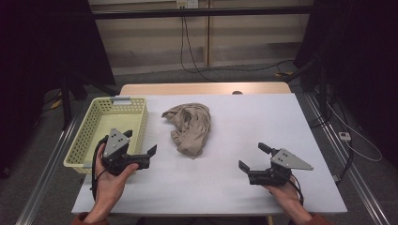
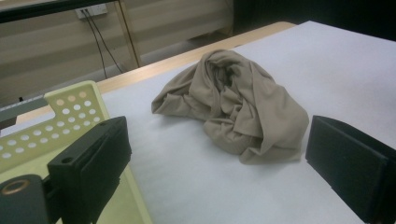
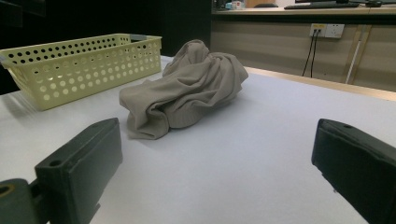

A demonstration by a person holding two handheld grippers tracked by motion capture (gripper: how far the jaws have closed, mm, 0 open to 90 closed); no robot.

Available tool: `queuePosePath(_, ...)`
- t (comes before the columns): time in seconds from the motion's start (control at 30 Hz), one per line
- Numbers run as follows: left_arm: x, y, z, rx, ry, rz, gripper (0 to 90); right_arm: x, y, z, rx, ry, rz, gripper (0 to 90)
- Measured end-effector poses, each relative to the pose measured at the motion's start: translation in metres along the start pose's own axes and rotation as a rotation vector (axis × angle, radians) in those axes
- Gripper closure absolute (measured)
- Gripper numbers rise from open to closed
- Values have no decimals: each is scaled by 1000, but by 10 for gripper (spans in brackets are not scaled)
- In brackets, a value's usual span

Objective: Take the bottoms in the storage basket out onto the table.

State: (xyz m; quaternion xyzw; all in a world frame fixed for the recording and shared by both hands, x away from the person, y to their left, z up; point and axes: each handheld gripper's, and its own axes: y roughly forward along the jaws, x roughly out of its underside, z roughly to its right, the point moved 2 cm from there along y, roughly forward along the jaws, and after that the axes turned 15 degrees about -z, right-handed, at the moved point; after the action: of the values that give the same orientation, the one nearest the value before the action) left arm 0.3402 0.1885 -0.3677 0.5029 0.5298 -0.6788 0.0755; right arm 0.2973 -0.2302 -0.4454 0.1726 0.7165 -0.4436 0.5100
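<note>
High view: left hand-held gripper [image 1: 141,146] low at the counter's left side, beside the near end of the pale yellow perforated plastic basket [image 1: 94,140], jaws spread wide, nothing between them. Right hand-held gripper [image 1: 254,158] near the front right of the counter, jaws likewise apart and empty.

Left gripper view: crumpled beige knit cloth [image 2: 233,105] lies straight ahead between the two open jaws, a short reach off, not touching. Right gripper view: same cloth [image 3: 187,88] ahead and a little toward the left jaw, farther away; basket [image 3: 84,65] behind it.

Cloth [image 1: 190,127] sits on the white paper-covered counter [image 1: 263,122], about centre, well apart from both grippers, just right of the basket but clear of its wall. Heap runs long from the far side toward the near side, near end bunched and narrower.

Judgement: left gripper is the nearer one; the cloth lies to its right and slightly beyond. A reach across to the near end looks shortest, then a carry left into the basket
</note>
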Motion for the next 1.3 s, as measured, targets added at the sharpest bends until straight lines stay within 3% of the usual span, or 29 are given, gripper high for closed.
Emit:
queuePosePath(0.6,32,1,0,-24,-38,-31,66,0,0,0,1,-2,-1,20)
queuePosePath(0.77,38,2,1,-9,-35,-43,67,0,0,0,1,-4,-1,20)
queuePosePath(1.07,60,6,-1,-27,-91,-40,66,0,0,-1,0,-8,1,20)
queuePosePath(1.13,64,8,1,-17,-87,-48,65,0,0,-1,-1,-7,1,20)
queuePosePath(1.2,66,8,2,-38,-60,-59,64,0,0,-1,-3,-11,2,20)
queuePosePath(1.3,67,8,1,-36,-61,-52,61,0,0,-1,-6,-8,4,20)
